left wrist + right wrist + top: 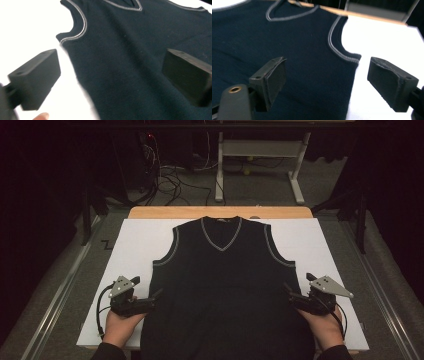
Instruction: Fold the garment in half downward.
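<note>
A dark navy sleeveless vest with grey trim at the V-neck and armholes lies flat, neck away from me, on a white sheet. My left gripper is at the vest's left side edge, below the armhole. In the left gripper view the vest runs between the open jaws of this gripper, with one jaw over the white sheet. My right gripper mirrors it at the right side edge. In the right gripper view its jaws stand open astride the vest's hem line, and no pad presses the cloth.
The sheet covers a wooden table whose far edge shows beyond the collar. On the floor behind are tangled cables and a white table frame. Metal rails run along both sides of the table.
</note>
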Demonstrator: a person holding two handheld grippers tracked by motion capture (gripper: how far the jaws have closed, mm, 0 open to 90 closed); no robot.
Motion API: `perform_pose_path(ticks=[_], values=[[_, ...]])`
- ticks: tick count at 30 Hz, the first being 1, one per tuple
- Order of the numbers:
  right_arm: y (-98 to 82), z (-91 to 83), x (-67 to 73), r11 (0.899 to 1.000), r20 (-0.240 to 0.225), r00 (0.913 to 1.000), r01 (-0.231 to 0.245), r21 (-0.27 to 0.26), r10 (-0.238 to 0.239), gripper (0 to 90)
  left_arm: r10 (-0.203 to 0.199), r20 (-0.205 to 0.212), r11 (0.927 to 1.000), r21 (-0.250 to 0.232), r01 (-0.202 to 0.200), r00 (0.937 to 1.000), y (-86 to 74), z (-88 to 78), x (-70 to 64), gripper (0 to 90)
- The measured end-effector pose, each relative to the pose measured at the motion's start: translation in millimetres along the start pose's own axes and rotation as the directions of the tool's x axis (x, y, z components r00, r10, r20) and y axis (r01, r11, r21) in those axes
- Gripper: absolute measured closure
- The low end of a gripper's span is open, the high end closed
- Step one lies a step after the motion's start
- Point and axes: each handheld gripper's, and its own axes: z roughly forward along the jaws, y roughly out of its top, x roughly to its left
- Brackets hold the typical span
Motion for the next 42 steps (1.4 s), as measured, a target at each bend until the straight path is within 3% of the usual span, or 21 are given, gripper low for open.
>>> perform_pose_path(ticks=[1,2,3,6,7,12,13,17,23,28,34,35,38,39,42], values=[[0.1,7.1,-3.9,0.999,-0.014,0.9997,-0.02,0.038,0.021,19.1,-0.009,-0.014,0.9998,0.02,0.01,0.9999,0.4,1.4,1.4,4.8],[0.1,7.1,-3.9,0.999,-0.014,0.9997,-0.02,0.038,0.021,19.1,-0.017,-0.016,0.999,0.041,0.017,0.9997,0.6,2.6,3.1,4.8],[0.4,13.9,-6.9,0.997,-0.009,0.9997,-0.021,0.077,0.021,22.1,-0.023,-0.013,0.9985,0.049,0.023,0.9997,0.3,3.5,3.9,10.8],[0.4,19.2,-8.5,0.994,0.005,0.9997,-0.023,0.111,0.022,28.4,0.02,-0.072,0.992,0.126,-0.011,0.9972,0.9,10.0,1.5,14.0],[-0.9,21.9,-10.7,0.989,0.01,0.9992,-0.041,0.145,0.04,32.5,0.039,-0.096,0.9844,0.174,-0.022,0.9947,0.6,14.3,0.0,17.6],[-3.8,19.7,-16.1,0.979,0.002,0.9977,-0.068,0.19,0.068,38.9,0.012,-0.073,0.9782,0.208,0.004,0.9972,1.8,19.1,1.6,33.5],[-5.1,19.3,-17.2,0.975,0.009,0.9979,-0.065,0.211,0.064,43.5,0.024,-0.066,0.9724,0.233,-0.008,0.9975,3.0,22.8,-0.4,33.5],[-10.1,19.8,-17.1,0.965,0.008,0.9978,-0.065,0.255,0.065,47.6,0.02,-0.076,0.9649,0.262,0.0,0.9969,4.5,26.9,-2.1,38.7],[-13.2,20.4,-16.8,0.954,-0.001,0.9965,-0.08,0.288,0.084,48.7,0.025,-0.078,0.9624,0.272,-0.003,0.9966,2.5,29.4,0.2,41.2],[-12.9,23.1,-15.9,0.953,-0.005,0.9962,-0.082,0.291,0.087,48.7,0.011,-0.069,0.9609,0.277,0.009,0.9976,2.4,30.6,1.7,42.4],[-10.2,29.6,-13.8,0.954,-0.005,0.9971,-0.071,0.291,0.075,53.2,-0.006,-0.05,0.9624,0.271,0.019,0.9987,4.5,34.5,2.8,58.0],[-9.7,31.1,-13.6,0.954,-0.02,0.997,-0.066,0.291,0.075,58.8,0.015,-0.047,0.9641,0.265,-0.002,0.9988,4.8,38.5,-1.1,59.8],[-8.7,32.8,-13.7,0.954,-0.03,0.997,-0.059,0.294,0.071,63.5,0.013,-0.041,0.9636,0.267,-0.002,0.9991,6.9,42.1,-3.2,63.6],[-7.3,33.7,-12.2,0.954,-0.047,0.9972,-0.042,0.298,0.059,72.1,0.01,-0.028,0.9648,0.263,-0.002,0.9995,7.5,44.1,-3.7,70.6],[-7.1,34.1,-10.1,0.954,-0.067,0.9966,-0.025,0.297,0.048,79.8,0.02,-0.02,0.9644,0.264,-0.014,0.9996,7.9,44.6,-4.7,76.2]])
